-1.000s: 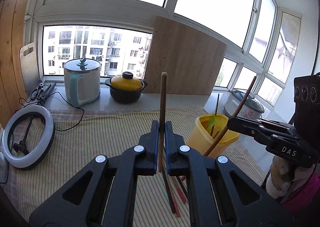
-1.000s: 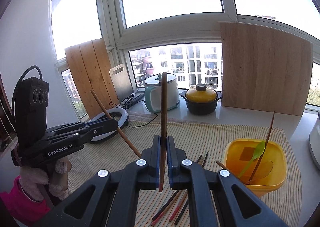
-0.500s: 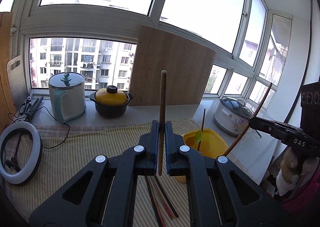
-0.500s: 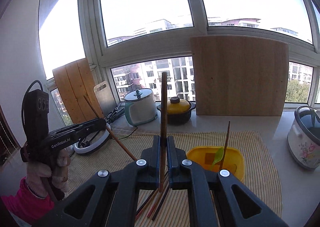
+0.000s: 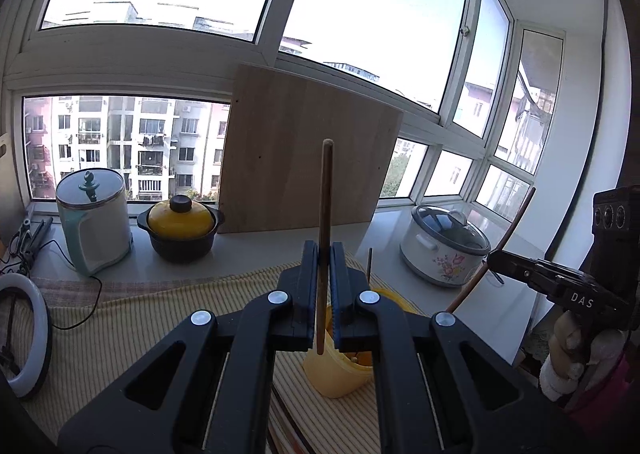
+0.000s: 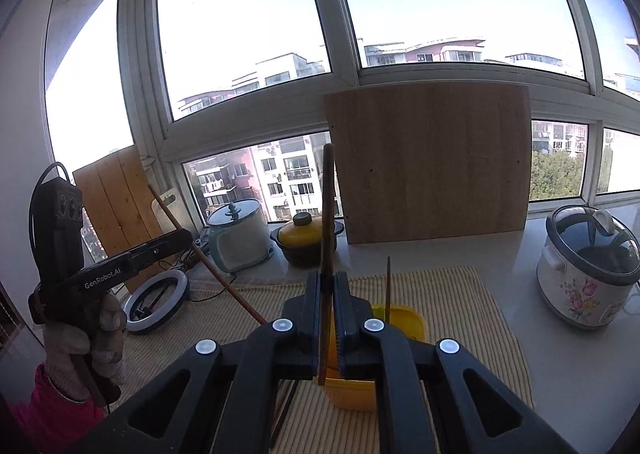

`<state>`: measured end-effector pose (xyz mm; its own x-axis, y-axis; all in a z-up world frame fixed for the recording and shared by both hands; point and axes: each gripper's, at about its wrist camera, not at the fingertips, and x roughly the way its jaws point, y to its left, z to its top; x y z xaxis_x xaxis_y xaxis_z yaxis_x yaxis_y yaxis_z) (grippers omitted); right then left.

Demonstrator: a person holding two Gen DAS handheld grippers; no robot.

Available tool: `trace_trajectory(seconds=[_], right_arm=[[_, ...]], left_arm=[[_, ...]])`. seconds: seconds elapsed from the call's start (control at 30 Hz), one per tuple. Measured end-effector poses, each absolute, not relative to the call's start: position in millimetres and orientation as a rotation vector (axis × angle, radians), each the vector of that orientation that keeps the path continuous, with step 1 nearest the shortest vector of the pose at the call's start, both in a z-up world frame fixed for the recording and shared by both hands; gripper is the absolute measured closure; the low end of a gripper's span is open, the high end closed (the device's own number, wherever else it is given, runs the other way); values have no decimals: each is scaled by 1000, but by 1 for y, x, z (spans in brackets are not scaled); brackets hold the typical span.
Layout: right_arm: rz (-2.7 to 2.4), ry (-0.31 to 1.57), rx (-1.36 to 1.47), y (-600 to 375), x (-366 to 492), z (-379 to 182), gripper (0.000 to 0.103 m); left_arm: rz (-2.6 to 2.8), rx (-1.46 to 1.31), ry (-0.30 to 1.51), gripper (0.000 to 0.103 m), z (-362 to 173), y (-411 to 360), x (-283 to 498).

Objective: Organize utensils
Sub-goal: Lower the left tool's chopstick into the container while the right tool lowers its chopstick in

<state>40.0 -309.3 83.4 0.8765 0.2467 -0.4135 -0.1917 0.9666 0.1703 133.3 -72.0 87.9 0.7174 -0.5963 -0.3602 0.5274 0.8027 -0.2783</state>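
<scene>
Jaws of both grippers clamp one chopstick (image 5: 325, 221) each; lower each tip-first, upright, into the yellow tub (image 6: 404, 320).

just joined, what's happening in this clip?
A person is sorting utensils with a hand-held gripper in each hand. The left hand-held gripper is shut on a wooden chopstick, held upright; the right hand-held gripper is shut on another chopstick. Both are raised above the yellow container on the striped mat, which already holds a stick. More chopsticks lie on the mat.
</scene>
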Motion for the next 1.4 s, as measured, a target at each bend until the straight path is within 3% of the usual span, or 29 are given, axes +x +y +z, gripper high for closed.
trace_trajectory(seconds=[1.4], right_arm=[[148,623,150,-325,99,1,97]], left_arm=[[-640,-142,634,99,23,-135,180]])
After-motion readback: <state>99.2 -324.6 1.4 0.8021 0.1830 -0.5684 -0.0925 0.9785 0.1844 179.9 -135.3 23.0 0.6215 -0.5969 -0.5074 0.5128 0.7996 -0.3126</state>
